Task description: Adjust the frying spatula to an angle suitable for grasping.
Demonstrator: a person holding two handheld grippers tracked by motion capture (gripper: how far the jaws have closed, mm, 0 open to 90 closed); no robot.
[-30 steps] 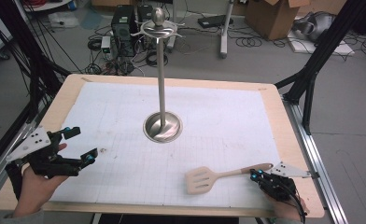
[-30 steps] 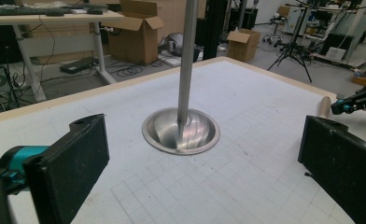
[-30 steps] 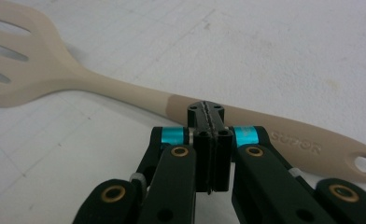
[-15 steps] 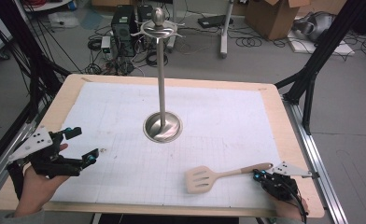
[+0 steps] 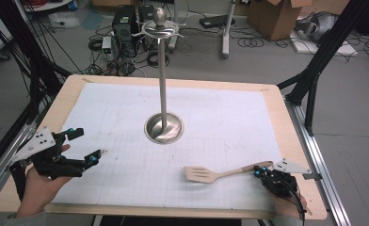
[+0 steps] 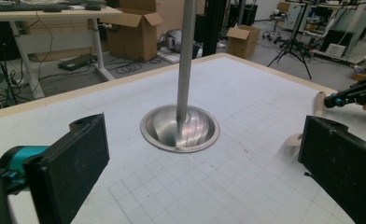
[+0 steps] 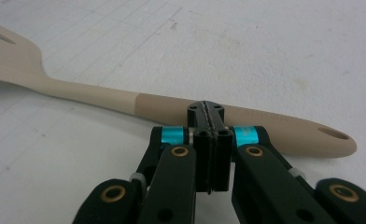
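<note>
A wooden slotted spatula point(image 5: 206, 174) lies flat on the white mat near the front right, its handle point(image 7: 125, 99) running across the right gripper view. My right gripper point(image 5: 261, 170) is shut, pads pressed together with nothing between them. Its tips point(image 7: 205, 112) rest right against the handle's near side. My left gripper point(image 5: 84, 147) hovers at the front left, wide open and holding nothing. Its jaws frame the metal stand point(image 6: 180, 128) in the left gripper view. The stand's round base point(image 5: 164, 128) sits mid-table, and its tall pole ends in hooks point(image 5: 160, 29).
The white gridded mat point(image 5: 126, 108) covers most of the wooden table point(image 5: 286, 113). Black frame struts point(image 5: 314, 70) rise at both sides. Beyond the far edge, the floor holds cables, computers and cardboard boxes point(image 5: 272, 16).
</note>
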